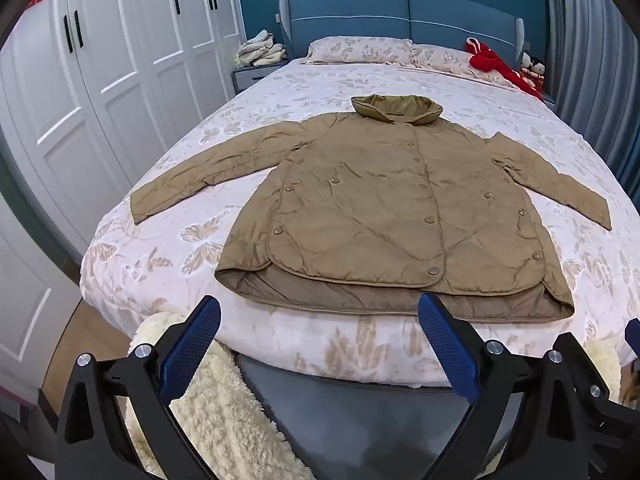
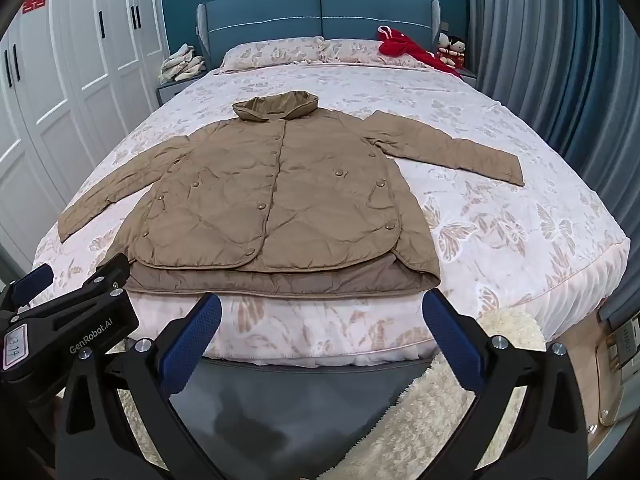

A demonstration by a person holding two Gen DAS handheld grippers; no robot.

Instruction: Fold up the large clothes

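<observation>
A: What might go wrong here?

B: The jacket (image 1: 372,208) is puffy and slick, so a shallow pinch on a sleeve (image 1: 200,180) could slip, I'd guess, or drag the body crooked on the bed (image 1: 168,256).

A: Where is it?

B: Flat, front up, sleeves spread, hem at the foot edge.

A: And the hands?

B: The left gripper (image 1: 320,344) and right gripper (image 2: 320,340) hover side by side off the foot of the bed, aimed at the hem, jaws wide, holding nothing.
</observation>
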